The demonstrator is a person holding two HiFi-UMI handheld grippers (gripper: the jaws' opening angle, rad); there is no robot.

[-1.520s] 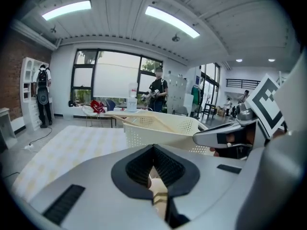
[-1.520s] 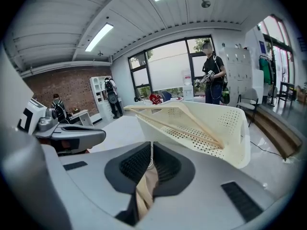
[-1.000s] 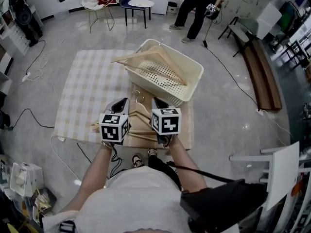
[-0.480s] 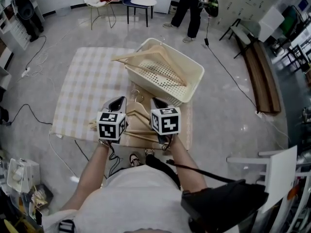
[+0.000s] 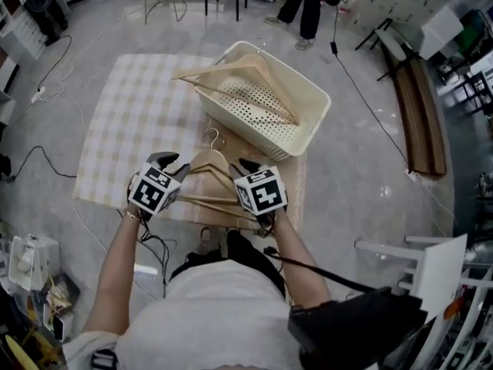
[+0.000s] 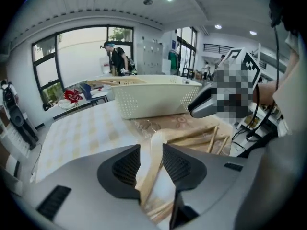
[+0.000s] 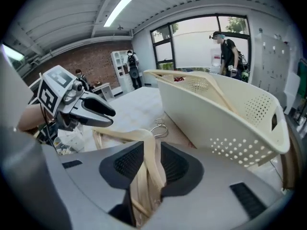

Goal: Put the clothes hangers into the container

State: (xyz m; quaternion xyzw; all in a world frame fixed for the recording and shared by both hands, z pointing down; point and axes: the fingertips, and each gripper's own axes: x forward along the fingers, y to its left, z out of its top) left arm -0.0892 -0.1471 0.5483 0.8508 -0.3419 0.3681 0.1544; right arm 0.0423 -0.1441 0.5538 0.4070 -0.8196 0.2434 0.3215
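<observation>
Stack of pale wooden clothes hangers lies on the floor mat, just in front of the cream perforated plastic basket. Two more wooden hangers rest across the basket's rim.

L gripper: jaws have just been opening and stand apart, straddling the stack's left arm. No clamp visible.

R gripper: jaws have just been opening and stand apart, straddling the right arm. The wood sits close betw. the pads, w/o evident squeeze.

Both grippers point down at the stack. Beige checked cloth lies left of the basket.
</observation>
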